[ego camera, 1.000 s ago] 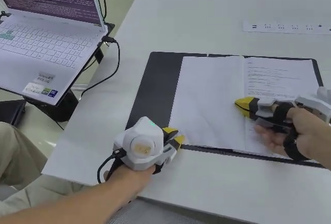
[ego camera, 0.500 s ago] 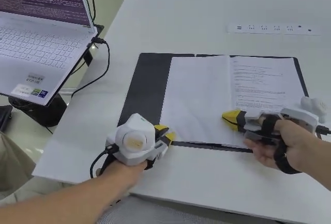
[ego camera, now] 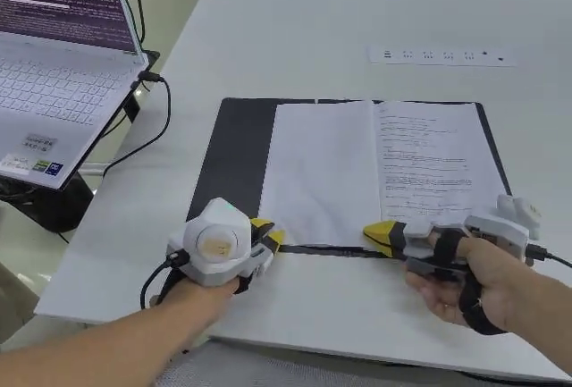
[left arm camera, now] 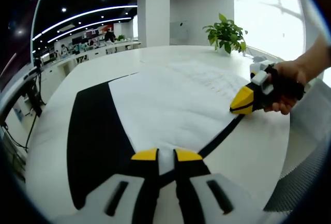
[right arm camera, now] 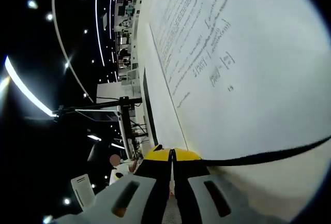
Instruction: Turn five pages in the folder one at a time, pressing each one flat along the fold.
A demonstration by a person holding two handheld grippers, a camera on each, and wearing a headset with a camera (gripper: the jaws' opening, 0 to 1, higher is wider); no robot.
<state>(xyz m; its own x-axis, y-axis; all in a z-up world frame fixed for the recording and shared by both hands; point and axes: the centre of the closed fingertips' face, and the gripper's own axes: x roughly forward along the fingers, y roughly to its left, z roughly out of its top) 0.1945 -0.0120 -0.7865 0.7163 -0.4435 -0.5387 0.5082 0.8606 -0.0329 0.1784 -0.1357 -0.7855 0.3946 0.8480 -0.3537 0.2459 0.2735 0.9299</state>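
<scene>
Folder (ego camera: 234, 150): lying open and flat on the white table (ego camera: 357, 21) in front of the person, its black inside cover showing at the left.
Pages: a blank sheet (ego camera: 317, 168) is lying left of the fold and a printed sheet (ego camera: 433, 164) right of it, both flat.
Left gripper (ego camera: 268, 239): sitting at the folder's near edge, by the near left corner of the blank sheet.
Left jaws: standing a narrow slit apart in the left gripper view, with white paper showing in the slit. I cannot tell whether they are pinching anything.
Right gripper (ego camera: 371, 231): pointing left, its yellow tips touching down at the near end of the fold, where the printed sheet meets the folder's black near edge.
Right jaws: pressing together tip to tip in the right gripper view, with nothing showing between them.
Hands: the left hand (ego camera: 201, 293) is wrapping the left gripper from the near side, and the right hand (ego camera: 465, 275) is gripping the right one from the near right.
Laptop (ego camera: 45, 74): sitting open beyond the table's left edge, screen lit, with a black cable (ego camera: 143, 141) trailing from its right side.
Power strip (ego camera: 442, 54): lying on the table beyond the folder's far edge, well apart from it.
Potted plant (left arm camera: 226, 31): standing beyond the table in the left gripper view.
</scene>
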